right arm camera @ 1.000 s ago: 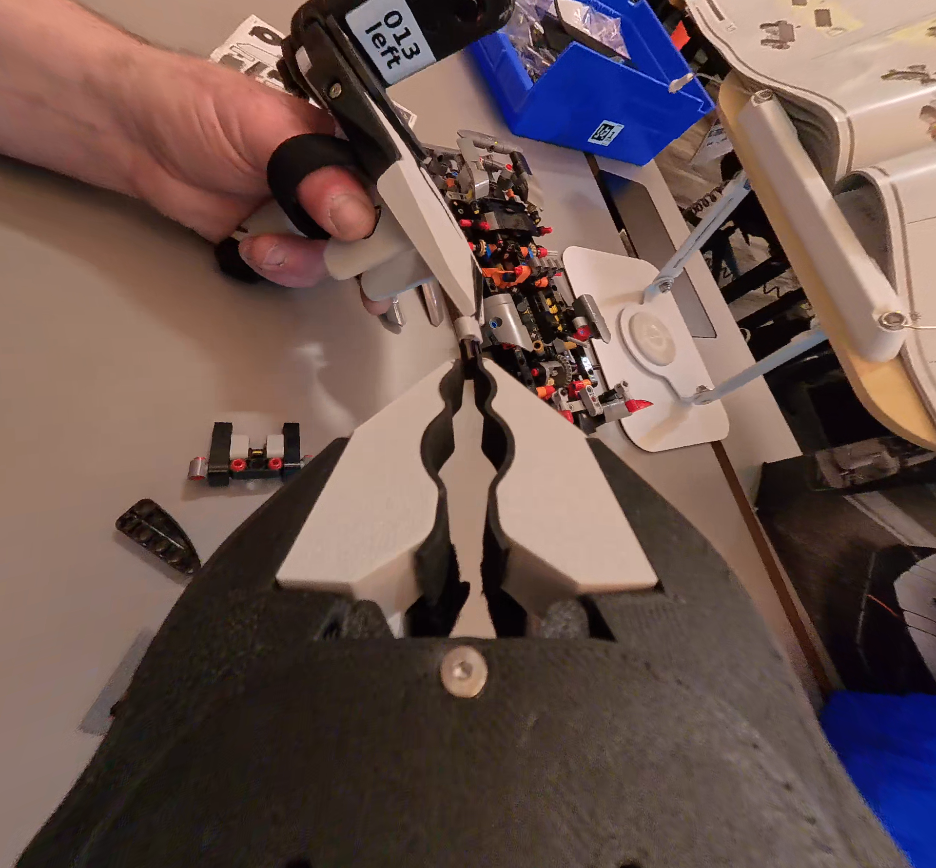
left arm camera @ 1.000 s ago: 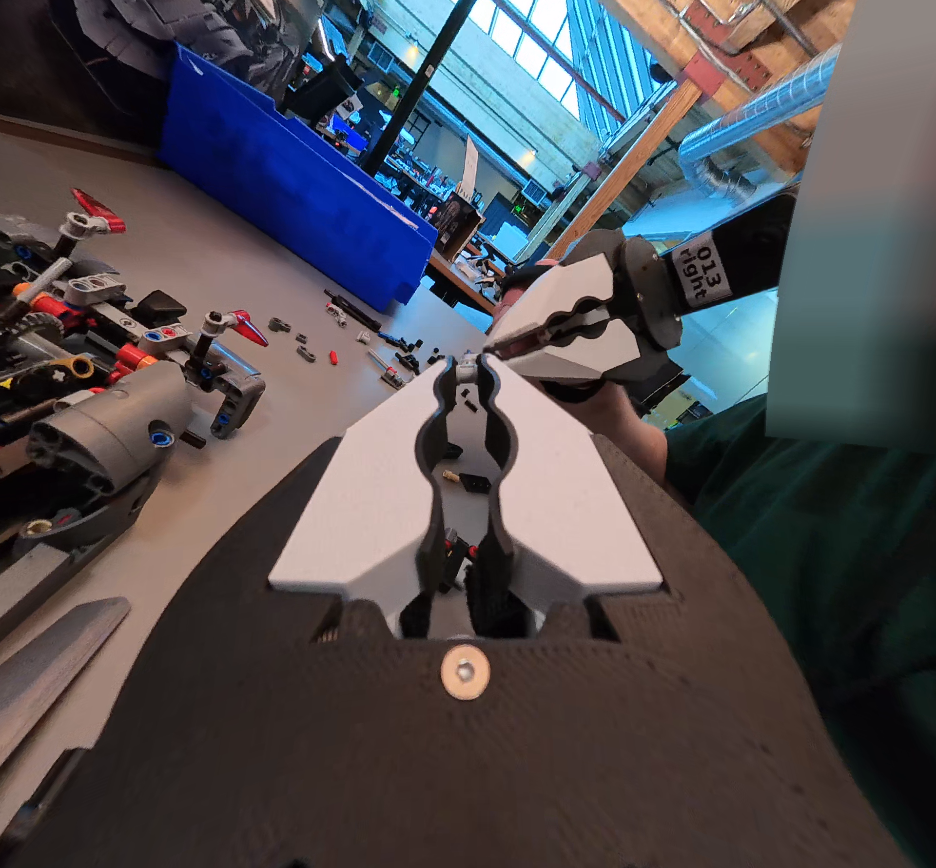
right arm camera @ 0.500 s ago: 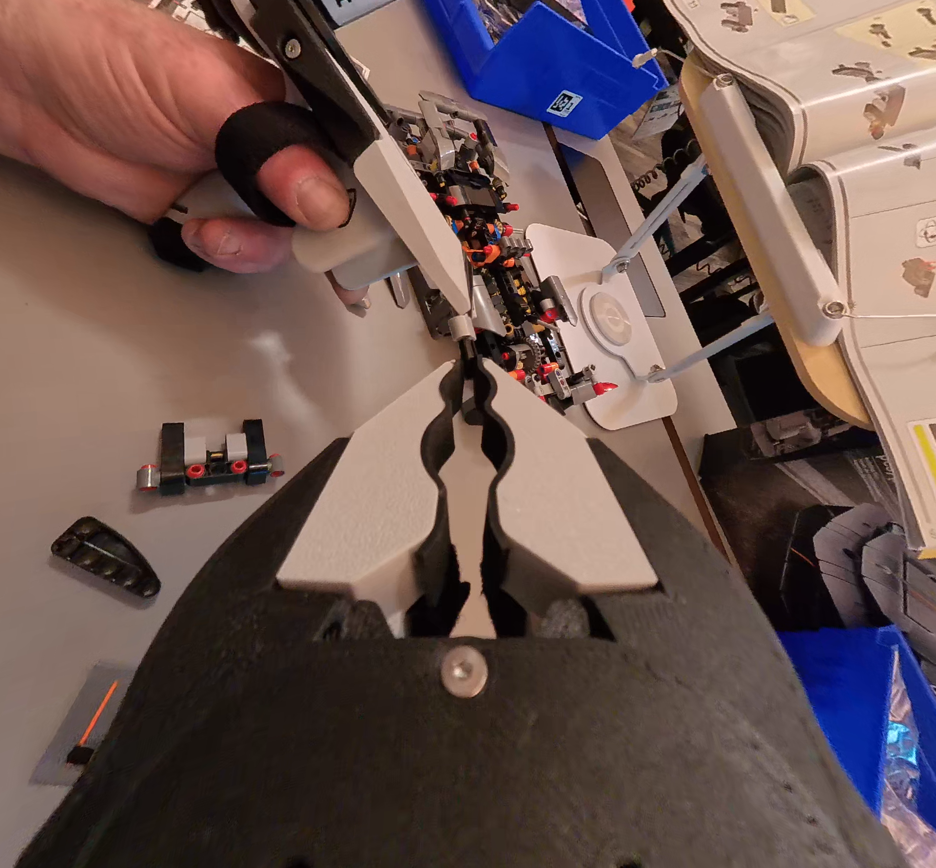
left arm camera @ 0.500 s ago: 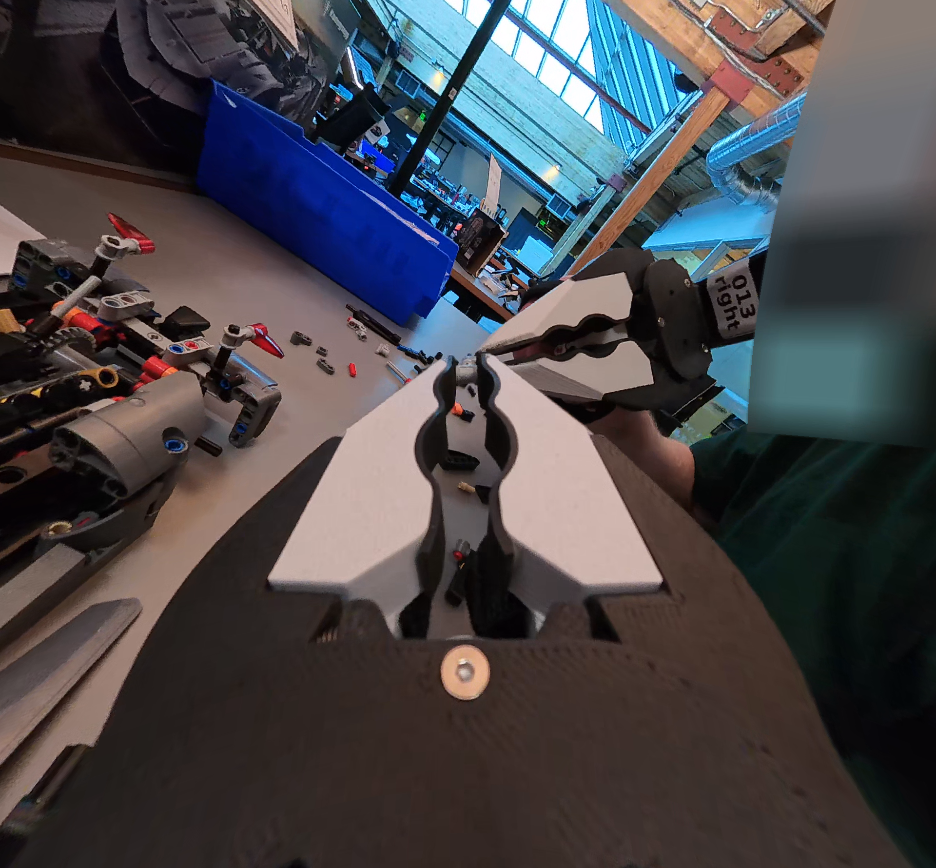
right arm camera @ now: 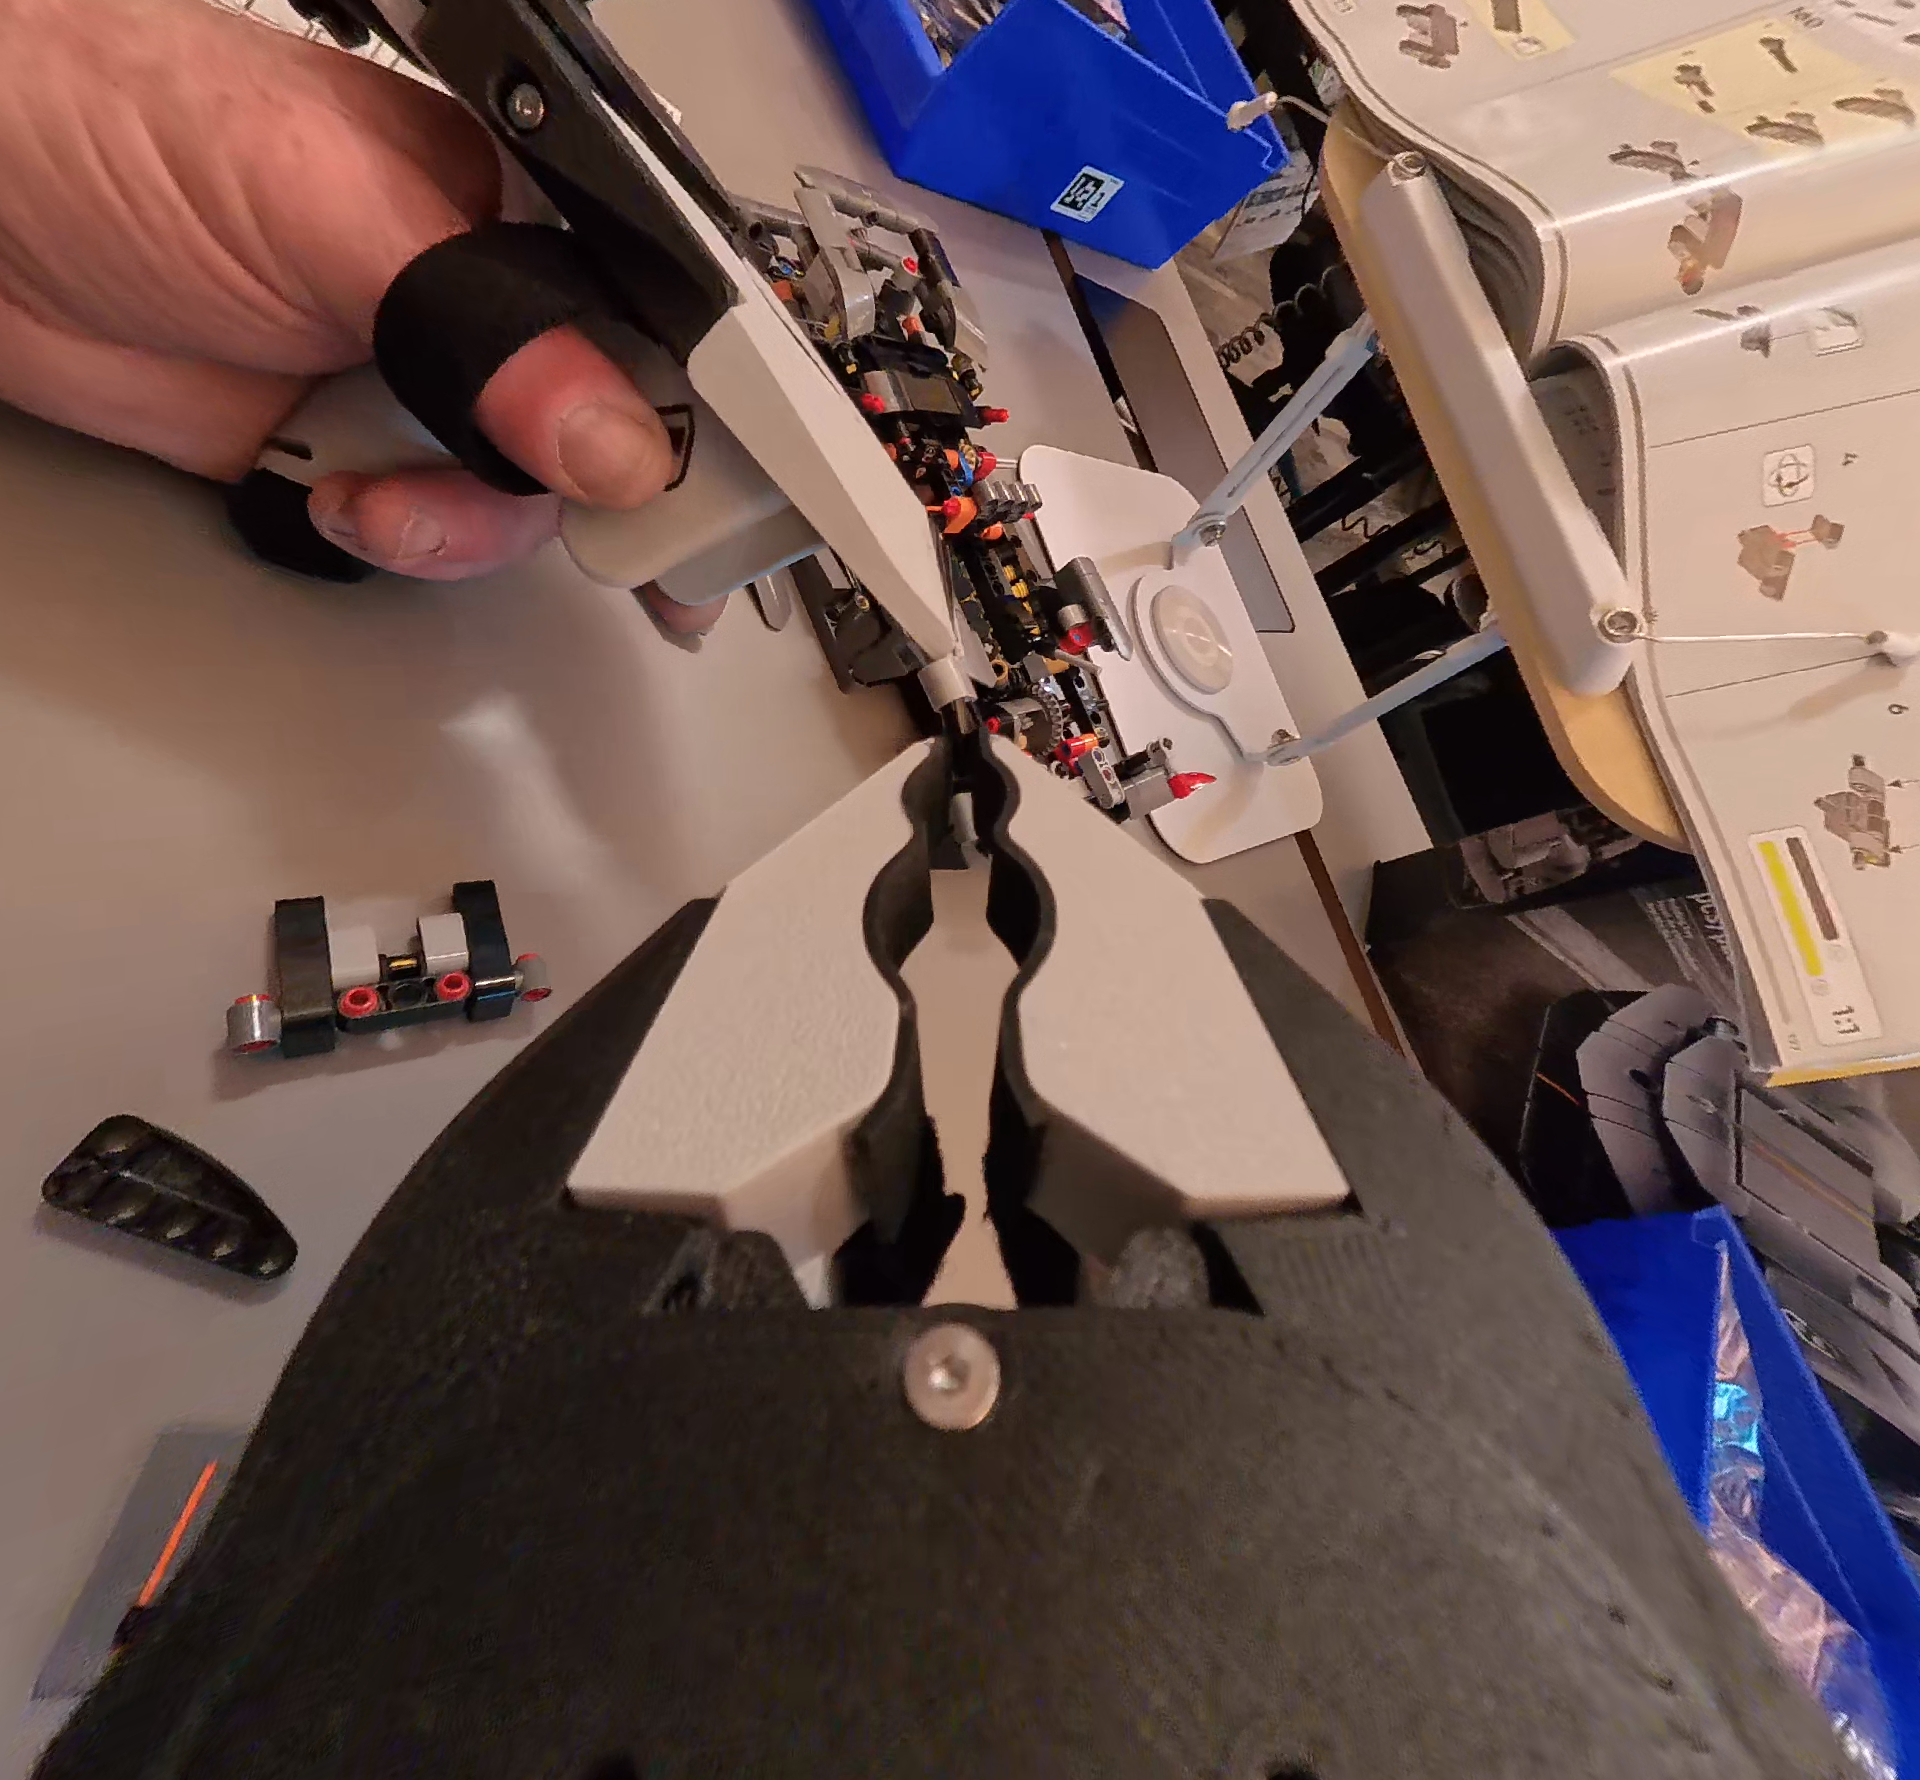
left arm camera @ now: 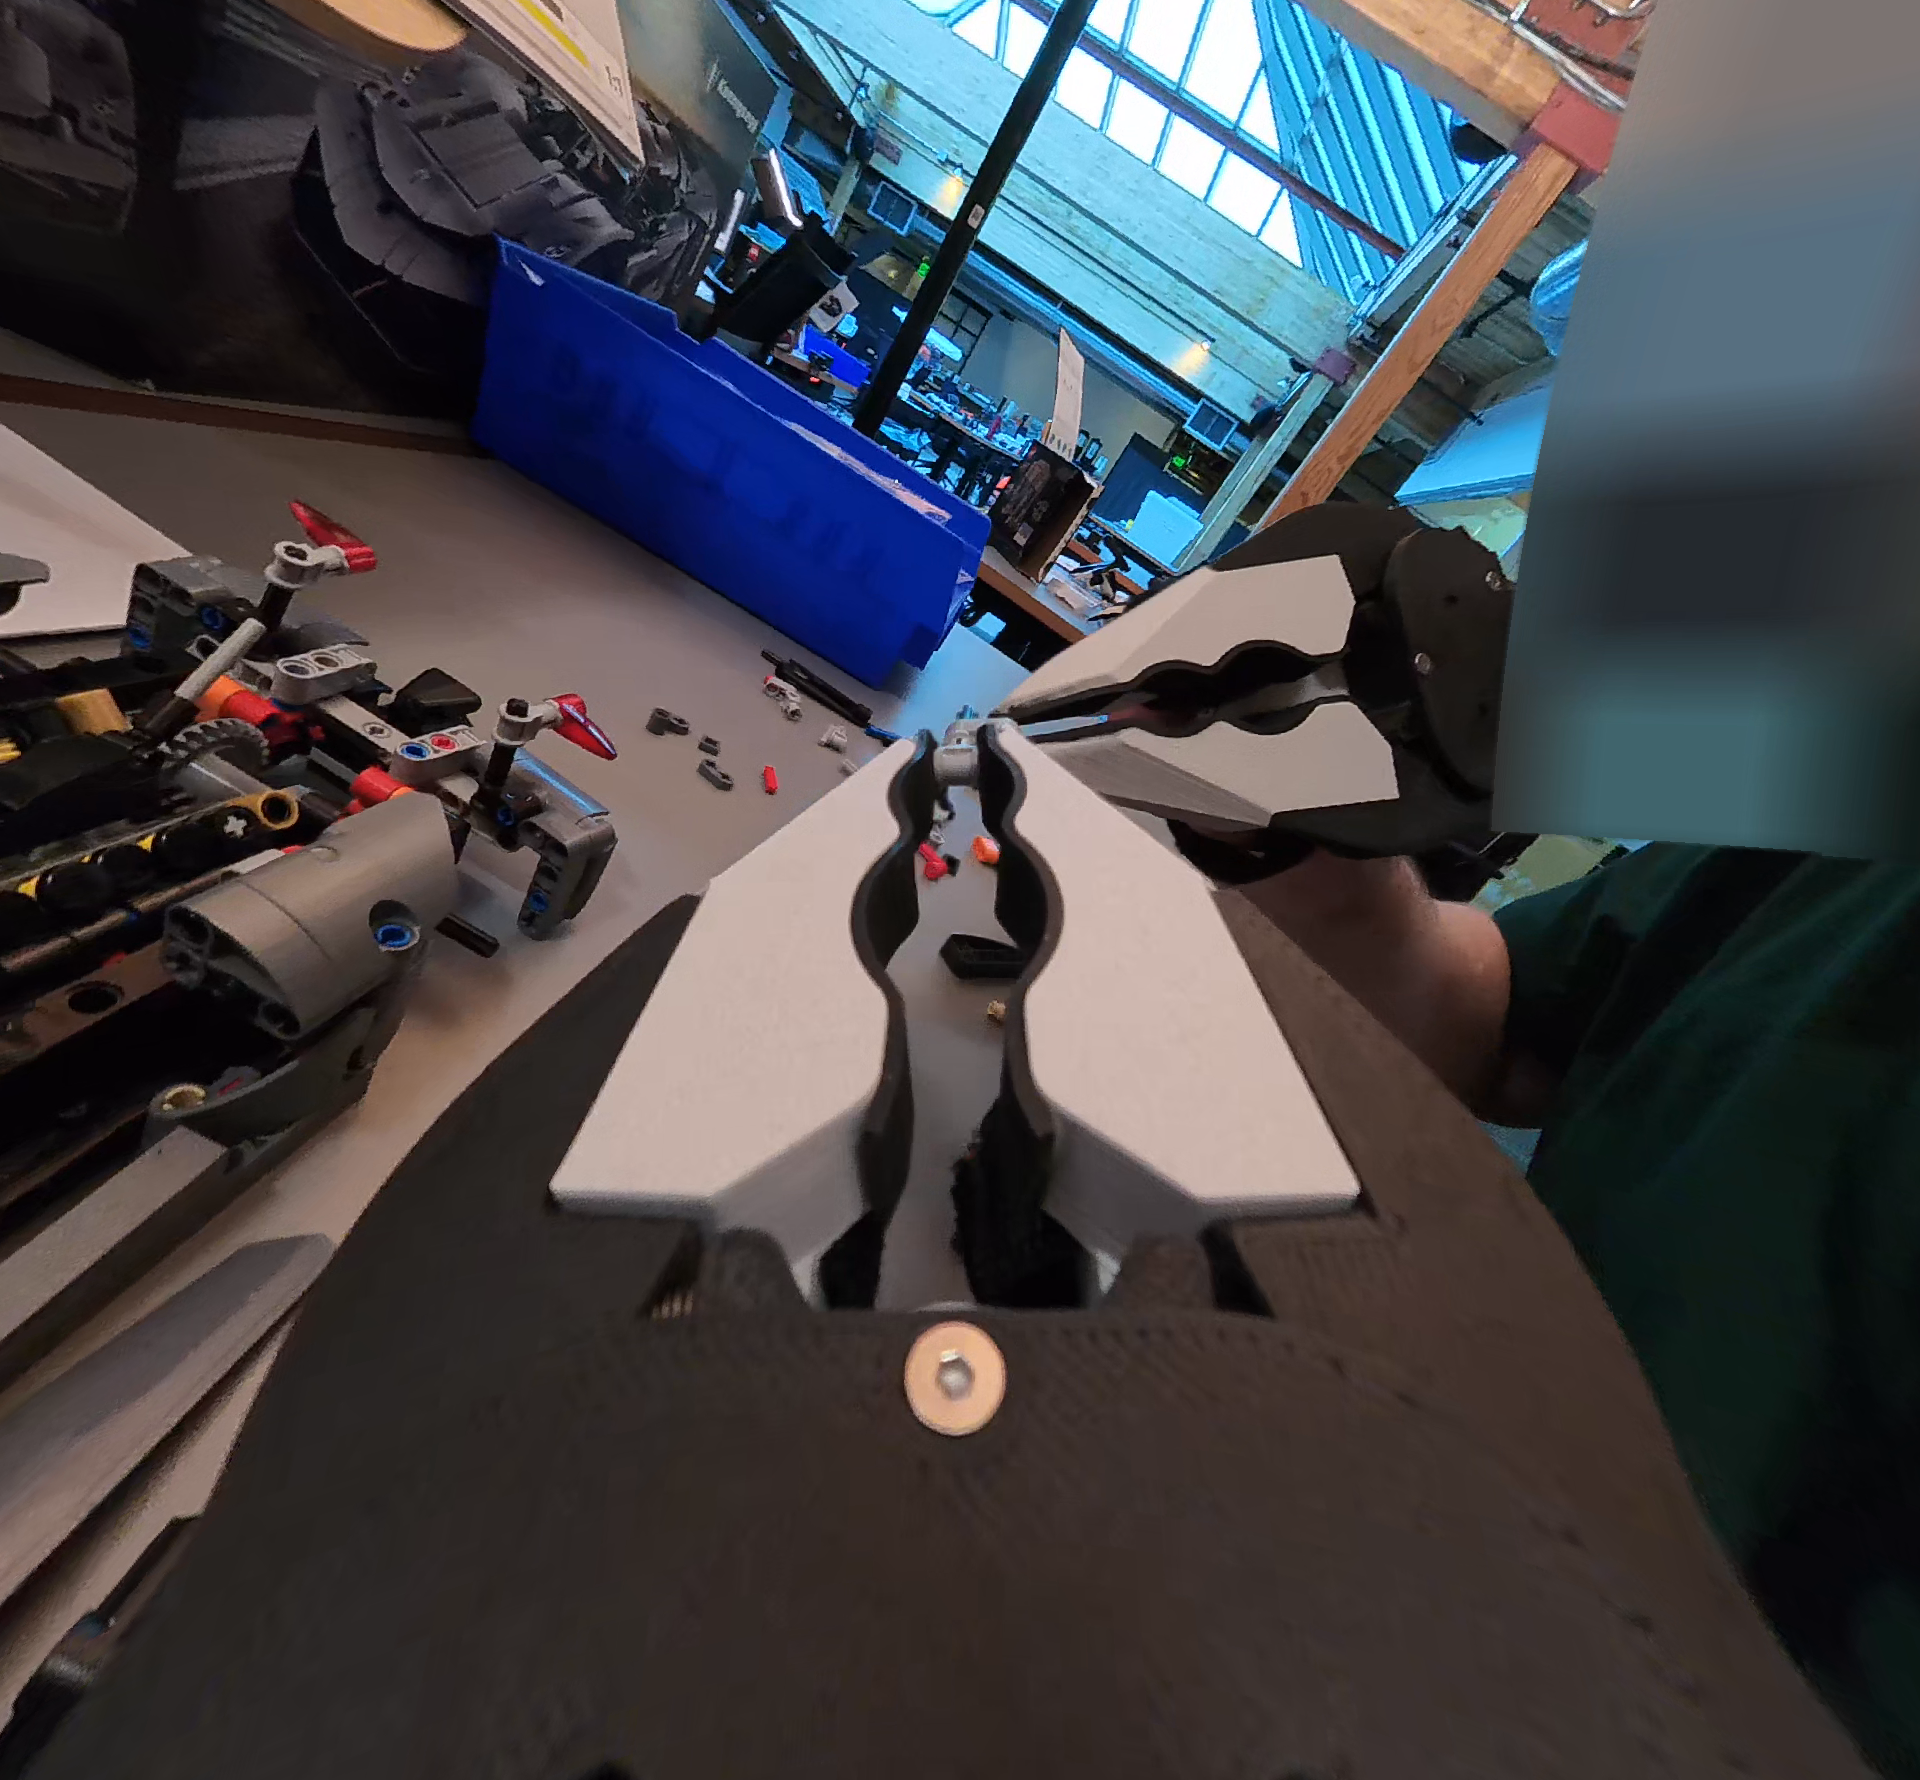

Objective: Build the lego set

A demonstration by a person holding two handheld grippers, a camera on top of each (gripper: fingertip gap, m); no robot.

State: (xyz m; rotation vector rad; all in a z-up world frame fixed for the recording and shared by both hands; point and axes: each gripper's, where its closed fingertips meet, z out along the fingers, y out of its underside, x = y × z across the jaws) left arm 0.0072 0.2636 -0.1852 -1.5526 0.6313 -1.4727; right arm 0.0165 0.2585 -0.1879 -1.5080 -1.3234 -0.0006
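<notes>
We have lifted both tongs higher off the counter; left tongs pinch the grey connector, right tongs pinch the black pin; push straight, aligned.

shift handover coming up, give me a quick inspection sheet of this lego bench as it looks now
Surface: grey table, mostly bare near the person's hand.
Job's things: partly built lego model on the table; small black and grey sub-assembly lying apart; open instruction booklet on a stand.
Clutter: loose small pieces scattered beside the blue bin; dark vented panel lying alone.
Grippers: left gripper shut on a small grey connector; right gripper shut on a thin black pin, tips meeting in mid-air.
Cables: nothing seen.
Surroundings: workshop hall with skylights and wooden beams.
</notes>
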